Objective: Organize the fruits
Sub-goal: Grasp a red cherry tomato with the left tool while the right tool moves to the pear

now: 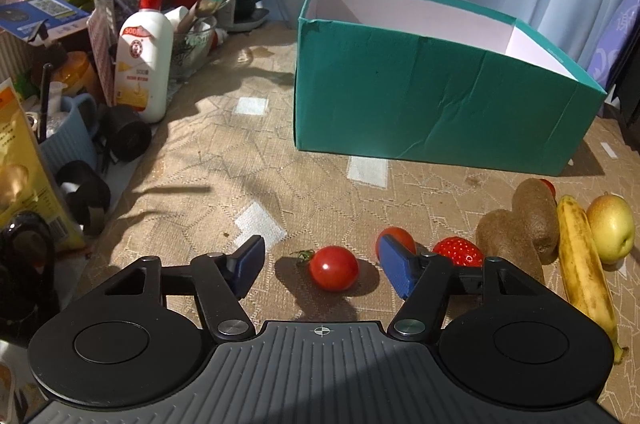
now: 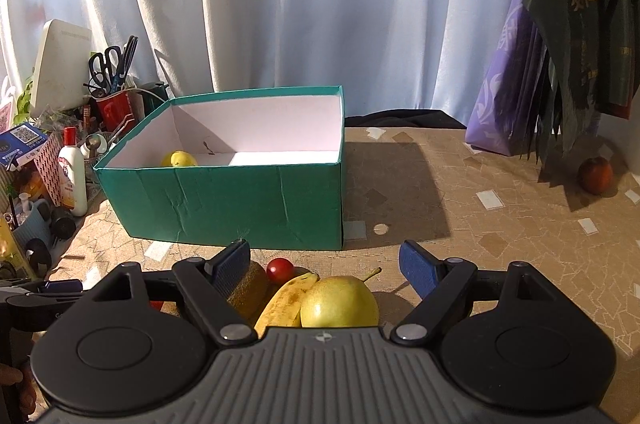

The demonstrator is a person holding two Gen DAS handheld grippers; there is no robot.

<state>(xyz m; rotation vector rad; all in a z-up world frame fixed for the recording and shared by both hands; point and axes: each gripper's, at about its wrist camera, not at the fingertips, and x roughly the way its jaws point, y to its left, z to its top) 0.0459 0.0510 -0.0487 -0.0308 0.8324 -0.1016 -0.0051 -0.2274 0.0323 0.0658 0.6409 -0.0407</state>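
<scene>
A large teal cardboard box with a white inside stands open on a tan patterned tablecloth, against pale curtains; from the right wrist view one yellow fruit already lies in its near left corner, and the rest of the floor looks bare. In front of the box, near the table's front edge, the loose fruit lies in a row: a banana touching a yellow-green pear on its right, two brown kiwis pressed together on its left, then a strawberry, and two cherry tomatoes. The left gripper hangs low with its blue pads spread wide, and the nearer cherry tomato sits on the cloth between them, touching neither; the second tomato lies just behind the right-hand pad. The right gripper is also spread and holds nothing, hovering above the pear and banana. The step in hand looks like picking up the nearer tomato. To do it well, centre the pads on its widest part, lower until they nearly meet the cloth, and close gently, since the fruit is round, smooth and likely to roll or bruise. Keep the right-hand pad from nudging the second tomato, then lift clear of the box wall before releasing inside.
</scene>
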